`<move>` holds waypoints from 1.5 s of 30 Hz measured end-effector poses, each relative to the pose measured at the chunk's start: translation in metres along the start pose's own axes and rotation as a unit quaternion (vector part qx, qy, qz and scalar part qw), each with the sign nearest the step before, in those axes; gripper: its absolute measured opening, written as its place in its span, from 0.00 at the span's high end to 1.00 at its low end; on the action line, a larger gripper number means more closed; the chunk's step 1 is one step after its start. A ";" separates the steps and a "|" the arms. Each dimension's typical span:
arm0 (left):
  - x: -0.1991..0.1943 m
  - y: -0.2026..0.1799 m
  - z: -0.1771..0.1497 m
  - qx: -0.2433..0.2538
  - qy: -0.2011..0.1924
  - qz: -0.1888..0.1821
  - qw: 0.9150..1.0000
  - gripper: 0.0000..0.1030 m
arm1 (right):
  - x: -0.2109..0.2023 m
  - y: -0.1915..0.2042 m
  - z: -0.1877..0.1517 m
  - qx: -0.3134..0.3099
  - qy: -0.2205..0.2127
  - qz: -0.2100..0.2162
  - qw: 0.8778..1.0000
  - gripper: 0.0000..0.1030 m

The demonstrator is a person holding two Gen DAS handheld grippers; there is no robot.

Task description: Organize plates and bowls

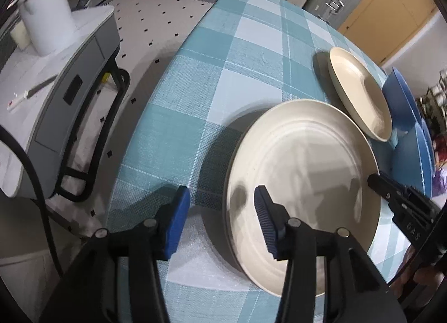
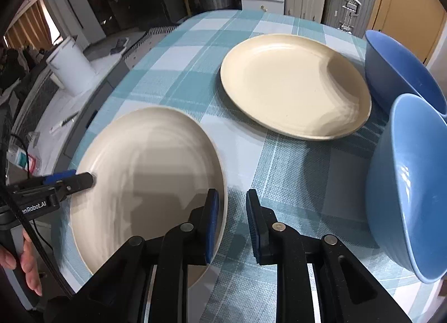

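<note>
My left gripper (image 1: pixel 222 202) is spread across the near plate's (image 1: pixel 304 172) left rim; my right gripper (image 2: pixel 230 205) is spread across its right rim. Beyond it on the checked tablecloth (image 2: pixel 279 160) sits a second plate (image 2: pixel 293 85), with two blue bowls (image 2: pixel 408 183) to its right.

near blue bowl (image 2: pixel 410 191): right side cut by fisheye edge, right wrist view
far blue bowl (image 2: pixel 396 71): lower part hidden behind near bowl
2 blue bowls (image 1: pixel 405 105), left wrist view: mostly cut off at right edge
large plate (image 2: pixel 148 183): near rim hidden by right gripper fingers (image 2: pixel 209 225)
right gripper (image 1: pixel 377 183) in left view: only a tip shows, jaw gap unclear
</note>
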State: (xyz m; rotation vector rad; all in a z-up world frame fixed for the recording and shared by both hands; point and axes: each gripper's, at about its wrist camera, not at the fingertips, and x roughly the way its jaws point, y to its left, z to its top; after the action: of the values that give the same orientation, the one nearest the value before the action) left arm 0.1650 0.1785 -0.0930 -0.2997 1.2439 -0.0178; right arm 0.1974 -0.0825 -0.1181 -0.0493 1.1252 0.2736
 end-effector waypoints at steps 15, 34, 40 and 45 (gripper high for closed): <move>0.009 -0.011 -0.004 0.009 0.016 -0.010 1.000 0.54 | 0.016 0.004 0.000 0.023 0.039 0.029 0.999 0.80; 0.004 -0.012 -0.022 0.026 0.019 -0.009 0.999 0.60 | 0.010 0.012 -0.016 0.006 0.051 0.045 0.998 0.81; 0.001 -0.003 -0.022 0.002 0.012 0.003 1.000 0.58 | -0.004 0.017 -0.018 -0.013 0.016 0.025 0.999 0.81; -0.002 0.006 -0.025 -0.018 0.007 -0.001 1.000 0.55 | -0.023 0.013 -0.018 -0.003 -0.015 0.018 1.000 0.78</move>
State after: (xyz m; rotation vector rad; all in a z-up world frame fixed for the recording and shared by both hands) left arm 0.1407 0.1789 -0.0996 -0.3338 1.2595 0.0006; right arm 0.1695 -0.0774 -0.1041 -0.0310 1.0957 0.3092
